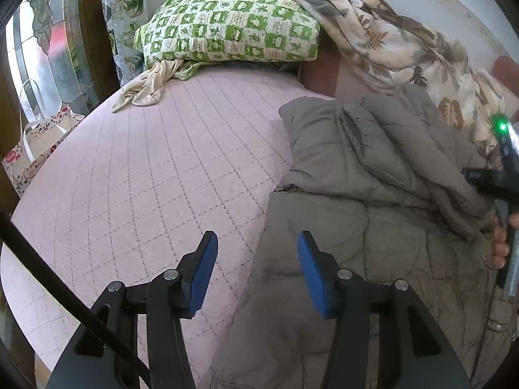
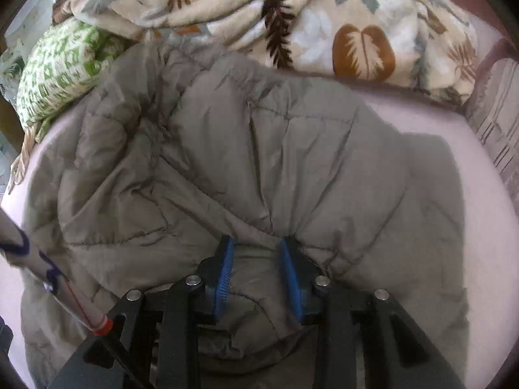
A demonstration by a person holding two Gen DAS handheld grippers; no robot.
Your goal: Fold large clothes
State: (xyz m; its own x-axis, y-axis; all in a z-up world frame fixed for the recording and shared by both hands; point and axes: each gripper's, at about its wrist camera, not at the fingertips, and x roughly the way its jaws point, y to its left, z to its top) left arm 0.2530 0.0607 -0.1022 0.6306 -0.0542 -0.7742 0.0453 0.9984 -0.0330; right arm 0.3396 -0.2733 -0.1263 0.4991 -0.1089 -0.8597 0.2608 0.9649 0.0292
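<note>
Nearest my right wrist camera, my right gripper (image 2: 256,243) has its jaws clenched on a bunched fold of the grey quilted jacket (image 2: 227,162), which fills mid-frame on the pink bed (image 2: 480,227). Free bed shows only at the right edge. In the left wrist view my left gripper (image 1: 256,243) has its jaws released, empty, over the jacket's left edge; wide bare bed lies to the left. Only this view shows the printed bag (image 1: 35,149) at far left, its writing unreadable. A green checked pillow (image 1: 227,26) and a leaf-print blanket (image 2: 324,26) line the top.
</note>
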